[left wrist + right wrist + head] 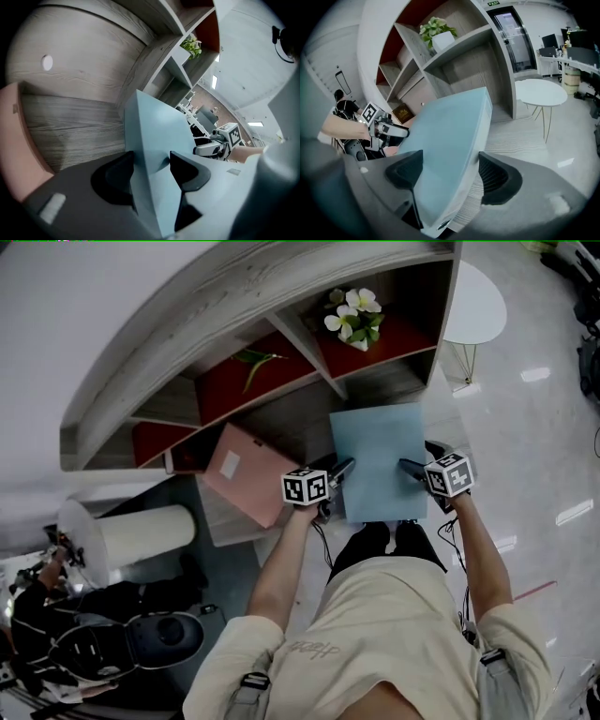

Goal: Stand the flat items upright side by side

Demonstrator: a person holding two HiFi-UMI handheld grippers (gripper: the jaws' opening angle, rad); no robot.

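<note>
I hold a light blue flat item [380,460] by its two side edges in front of the low wooden shelf [234,296]. My left gripper [339,472] is shut on its left edge; in the left gripper view [151,161] both pads press the blue item [154,136]. My right gripper [411,467] is shut on the right edge, and the item [450,140] fills the jaws in the right gripper view [451,159]. It lies tilted, far end towards the shelf. A pink flat item [248,472] leans at the shelf's foot to the left [18,136].
The shelf has red-backed compartments; one holds a white-flowered plant [354,317]. A small dark book [402,112] stands in a lower compartment. A round white side table [473,301] is at the right. A white cylinder [141,535] and another person [56,624] are at the left.
</note>
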